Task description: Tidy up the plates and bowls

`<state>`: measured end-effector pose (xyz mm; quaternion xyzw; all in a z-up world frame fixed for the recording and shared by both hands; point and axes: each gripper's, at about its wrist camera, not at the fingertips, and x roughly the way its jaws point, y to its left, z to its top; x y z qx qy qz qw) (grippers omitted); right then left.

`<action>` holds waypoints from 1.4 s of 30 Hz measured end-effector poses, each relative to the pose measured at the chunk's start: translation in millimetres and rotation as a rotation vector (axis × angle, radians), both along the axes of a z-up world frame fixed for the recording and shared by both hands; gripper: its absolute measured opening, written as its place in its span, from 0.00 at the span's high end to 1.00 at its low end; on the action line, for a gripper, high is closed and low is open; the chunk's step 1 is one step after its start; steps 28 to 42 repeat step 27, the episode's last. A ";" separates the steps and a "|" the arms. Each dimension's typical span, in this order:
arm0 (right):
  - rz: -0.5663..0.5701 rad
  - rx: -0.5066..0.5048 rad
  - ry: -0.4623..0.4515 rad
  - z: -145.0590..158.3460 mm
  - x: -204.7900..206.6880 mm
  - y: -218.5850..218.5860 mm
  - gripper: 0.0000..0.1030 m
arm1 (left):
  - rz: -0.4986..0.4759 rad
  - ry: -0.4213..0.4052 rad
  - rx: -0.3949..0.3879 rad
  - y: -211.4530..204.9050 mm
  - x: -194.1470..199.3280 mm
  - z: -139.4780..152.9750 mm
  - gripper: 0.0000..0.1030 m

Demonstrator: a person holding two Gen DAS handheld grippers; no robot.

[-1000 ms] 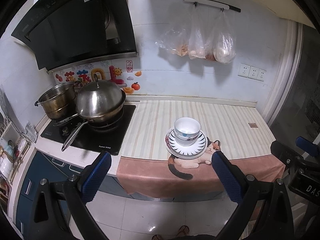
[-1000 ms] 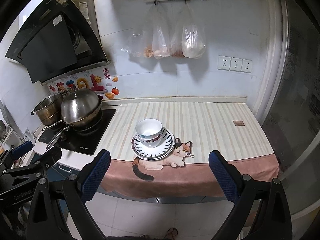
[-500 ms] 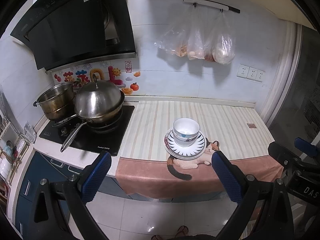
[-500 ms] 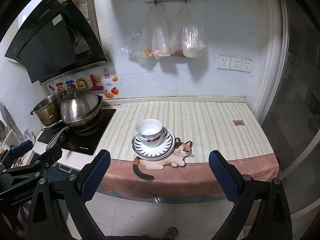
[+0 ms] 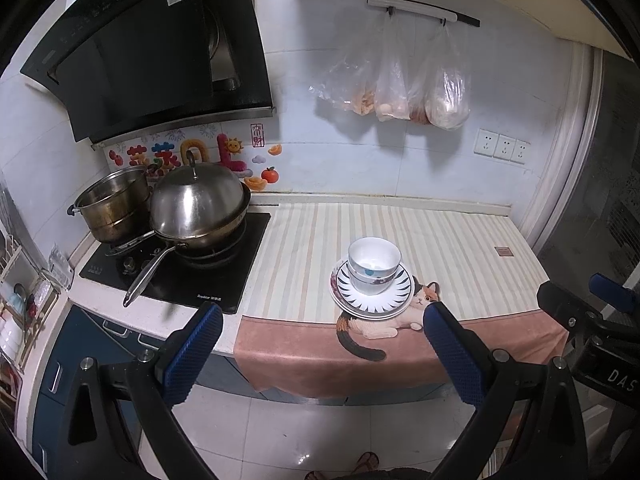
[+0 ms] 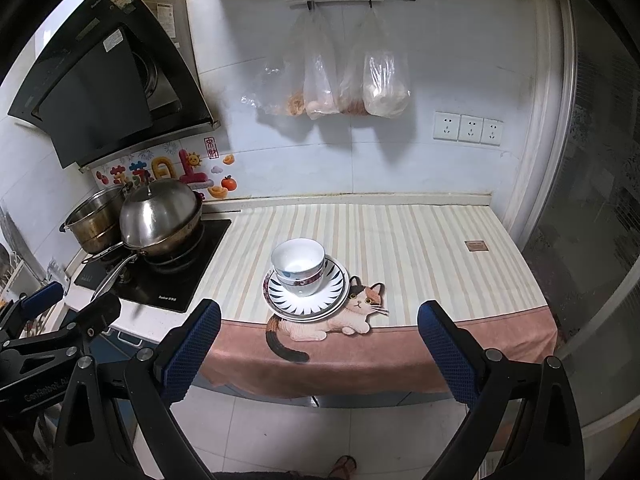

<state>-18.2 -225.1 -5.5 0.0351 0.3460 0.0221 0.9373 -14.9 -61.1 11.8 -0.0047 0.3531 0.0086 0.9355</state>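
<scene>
White bowls (image 5: 373, 264) sit nested on a stack of plates (image 5: 396, 298) with a dark ray pattern, near the front of the striped counter mat. The same bowls (image 6: 298, 266) and plates (image 6: 330, 298) show in the right wrist view. My left gripper (image 5: 320, 336) is open and empty, held back from the counter's front edge. My right gripper (image 6: 318, 334) is open and empty too, also back from the counter. Each gripper shows at the edge of the other's view.
A lidded steel wok (image 5: 198, 208) and a steel pot (image 5: 114, 206) stand on the black hob (image 5: 232, 280) at the left. A range hood (image 5: 152, 52) hangs above. Plastic bags (image 5: 400, 80) hang on the wall. A cat-print cloth (image 5: 384, 344) drapes over the counter's front edge.
Both views have shifted only slightly. The bowls and plates have not moved, and both grippers stay open.
</scene>
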 end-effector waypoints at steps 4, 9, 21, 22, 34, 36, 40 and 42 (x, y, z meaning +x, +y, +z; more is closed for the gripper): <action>-0.006 0.002 -0.005 0.7 -0.2 0.3 0.02 | 0.000 -0.005 0.001 0.5 0.9 1.3 0.00; -0.008 0.006 -0.007 1.0 -0.2 -0.7 0.02 | -0.007 -0.005 -0.002 4.2 3.3 3.4 0.00; -0.009 0.003 -0.009 1.4 -0.8 0.7 0.02 | -0.007 -0.003 0.000 7.3 3.4 3.2 0.00; -0.008 0.003 -0.008 1.1 -0.3 0.3 0.02 | -0.008 0.001 -0.001 6.8 3.7 2.8 0.00; -0.008 0.002 -0.009 2.5 -1.8 2.0 0.02 | 0.004 0.002 -0.007 3.7 -0.1 2.5 0.00; -0.008 0.002 -0.009 2.5 -1.8 2.0 0.02 | 0.004 0.002 -0.007 3.7 -0.1 2.5 0.00; -0.008 0.002 -0.009 2.5 -1.8 2.0 0.02 | 0.004 0.002 -0.007 3.7 -0.1 2.5 0.00; -0.008 0.002 -0.009 2.5 -1.8 2.0 0.02 | 0.004 0.002 -0.007 3.7 -0.1 2.5 0.00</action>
